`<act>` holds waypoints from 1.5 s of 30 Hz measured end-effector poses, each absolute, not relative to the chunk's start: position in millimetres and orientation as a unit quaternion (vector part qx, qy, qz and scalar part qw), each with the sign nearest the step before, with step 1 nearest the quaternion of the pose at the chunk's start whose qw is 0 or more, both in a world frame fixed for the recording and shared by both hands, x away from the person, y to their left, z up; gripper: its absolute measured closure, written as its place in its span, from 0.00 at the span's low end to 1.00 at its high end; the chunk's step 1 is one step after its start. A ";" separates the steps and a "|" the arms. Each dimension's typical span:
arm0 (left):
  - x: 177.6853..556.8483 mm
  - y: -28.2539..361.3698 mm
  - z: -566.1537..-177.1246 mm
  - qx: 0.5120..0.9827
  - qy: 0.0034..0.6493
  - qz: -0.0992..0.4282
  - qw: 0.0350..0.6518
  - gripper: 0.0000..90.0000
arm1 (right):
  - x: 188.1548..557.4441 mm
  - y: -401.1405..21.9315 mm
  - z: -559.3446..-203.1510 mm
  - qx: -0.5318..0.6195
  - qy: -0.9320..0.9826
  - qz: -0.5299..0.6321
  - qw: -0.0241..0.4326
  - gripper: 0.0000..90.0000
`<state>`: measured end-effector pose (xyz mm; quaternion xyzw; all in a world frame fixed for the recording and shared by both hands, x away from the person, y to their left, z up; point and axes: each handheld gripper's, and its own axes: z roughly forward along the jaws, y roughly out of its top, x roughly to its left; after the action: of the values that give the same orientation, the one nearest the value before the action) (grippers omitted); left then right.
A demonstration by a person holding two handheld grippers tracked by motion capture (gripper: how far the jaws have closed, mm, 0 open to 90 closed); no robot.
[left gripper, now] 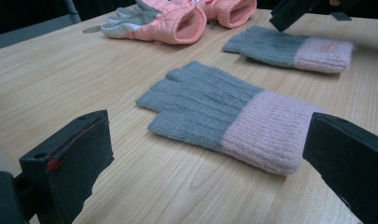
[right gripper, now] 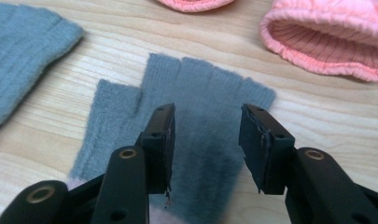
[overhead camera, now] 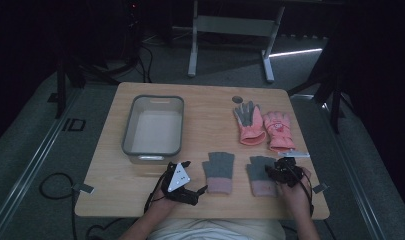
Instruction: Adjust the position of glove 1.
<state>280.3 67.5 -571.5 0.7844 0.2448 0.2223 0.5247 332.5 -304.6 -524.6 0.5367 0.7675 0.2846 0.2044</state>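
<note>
Table (overhead camera: pixel 140 200): we find a light wooden top standing on grey carpet, with every item below lying or standing on it.
Bin (overhead camera: pixel 153 150): we note a grey tub with a pale inside on the left half of the table, upright, with nothing visible in it.
Pink gloves (overhead camera: pixel 264 127): we see two padded gloves side by side at the far right, fingers pointing away from the person; the left one shows a grey palm. In the left gripper view their open cuffs (left gripper: pixel 189 23) face the camera.
Left grey glove (overhead camera: pixel 219 171): it lies flat near the front edge, grey fingers away from the person, pink cuff toward them. In the left gripper view it (left gripper: pixel 224 116) lies on the wood between the two jaws but farther off, untouched.
Right grey glove (overhead camera: pixel 260 175): it lies flat just right of its twin and apart from it, same way round. In the right gripper view its grey body (right gripper: pixel 205 140) lies directly under the jaws.
Left gripper (overhead camera: pixel 182 180): we find it held low beside the left grey glove, right of the bin's near corner. Its jaws stand wide apart with nothing between the pads.
Right gripper (overhead camera: pixel 285 170): it sits over the right edge of the right grey glove. In its own view (right gripper: pixel 206 140) the jaws stand partly apart above the knit; the pads press on nothing.
</note>
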 end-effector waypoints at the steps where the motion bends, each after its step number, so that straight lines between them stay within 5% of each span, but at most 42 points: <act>1: 280.1 67.4 -571.5 0.784 0.245 0.223 0.525 0.01 | 333.4 -307.5 -522.9 0.528 0.773 0.290 0.197 0.62; 15: 280.2 68.6 -571.6 0.780 0.252 0.230 0.525 0.01 | 340.6 -306.2 -536.0 0.457 0.838 0.264 0.140 0.71; 32: 280.6 70.7 -571.7 0.774 0.258 0.226 0.533 0.01 | 337.6 -298.2 -538.3 0.500 0.813 0.256 0.155 0.94; 45: 281.9 71.8 -571.5 0.773 0.261 0.220 0.535 0.01 | 338.0 -272.0 -489.3 0.495 0.799 0.296 0.173 0.95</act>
<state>281.9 71.8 -571.5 0.7729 0.2611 0.2199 0.5349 338.0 -272.0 -489.3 0.4946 0.7986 0.2960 0.1729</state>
